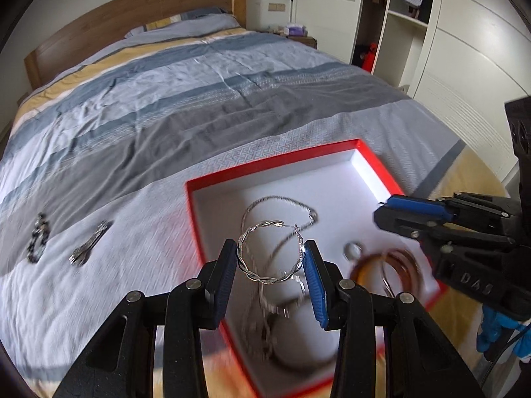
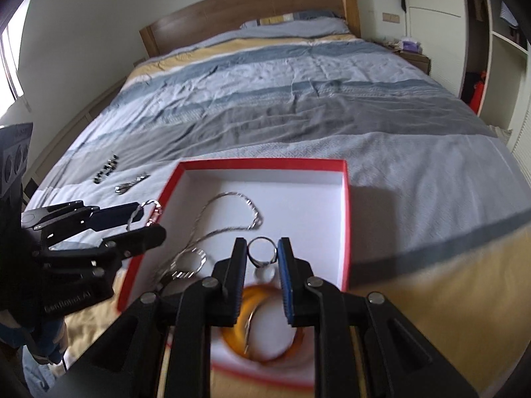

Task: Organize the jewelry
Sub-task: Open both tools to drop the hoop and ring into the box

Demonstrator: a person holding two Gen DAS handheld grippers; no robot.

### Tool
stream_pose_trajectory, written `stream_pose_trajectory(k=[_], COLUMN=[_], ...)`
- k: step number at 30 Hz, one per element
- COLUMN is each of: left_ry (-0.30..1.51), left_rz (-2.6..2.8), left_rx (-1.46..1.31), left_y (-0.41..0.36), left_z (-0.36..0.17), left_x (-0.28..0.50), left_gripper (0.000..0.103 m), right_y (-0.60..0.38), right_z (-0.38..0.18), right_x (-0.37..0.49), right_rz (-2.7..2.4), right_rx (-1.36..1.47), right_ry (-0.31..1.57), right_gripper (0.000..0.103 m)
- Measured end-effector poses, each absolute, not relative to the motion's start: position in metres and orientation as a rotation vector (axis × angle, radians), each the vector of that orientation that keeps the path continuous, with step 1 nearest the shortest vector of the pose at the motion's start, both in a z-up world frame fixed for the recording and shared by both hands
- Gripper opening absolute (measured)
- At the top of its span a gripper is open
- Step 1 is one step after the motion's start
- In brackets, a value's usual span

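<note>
Striped grey-blue bedding [image 1: 186, 106] carries a red-rimmed white cardboard box [image 1: 212, 184]; above it the left gripper [image 1: 270, 260] pinches a twisted silver hoop earring [image 1: 265, 252] edge-on, light, springy, slippery. Right wrist view: the right gripper [image 2: 262, 255] clamps a small silver ring [image 2: 262, 252], rigid, best held across its band, over the box.

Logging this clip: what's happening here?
Someone with two handheld grippers is sorting jewelry on a bed. The left gripper holds a twisted hoop over the red box; the right gripper holds a ring above it. A chain and bangles are inside; two pieces remain on the bedspread.
</note>
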State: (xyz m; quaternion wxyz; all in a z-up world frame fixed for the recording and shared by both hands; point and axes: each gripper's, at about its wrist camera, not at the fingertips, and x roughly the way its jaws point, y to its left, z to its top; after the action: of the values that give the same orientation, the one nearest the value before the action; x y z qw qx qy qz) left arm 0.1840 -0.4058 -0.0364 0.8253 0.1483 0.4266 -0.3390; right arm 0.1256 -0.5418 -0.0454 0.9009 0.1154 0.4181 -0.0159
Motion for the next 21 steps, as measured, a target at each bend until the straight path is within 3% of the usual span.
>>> stream_pose_trajectory(k=[11, 21], left_ry=[0.937, 0.946], left_rz=[-0.704, -0.679], left_rx=[0.337, 0.367], left_y=[-0.426, -0.429], left_z=[-0.082, -0.088], left_x=[0.217, 0.217], left_gripper=[0.04, 0.042], right_y=[-0.551, -0.539], right_z=[-0.088, -0.09], right_x=[0.174, 0.176], right_rz=[-0.056, -0.058], right_rx=[0.116, -0.007], right_ry=[0.985, 1.027], right_gripper=[0.018, 0.019])
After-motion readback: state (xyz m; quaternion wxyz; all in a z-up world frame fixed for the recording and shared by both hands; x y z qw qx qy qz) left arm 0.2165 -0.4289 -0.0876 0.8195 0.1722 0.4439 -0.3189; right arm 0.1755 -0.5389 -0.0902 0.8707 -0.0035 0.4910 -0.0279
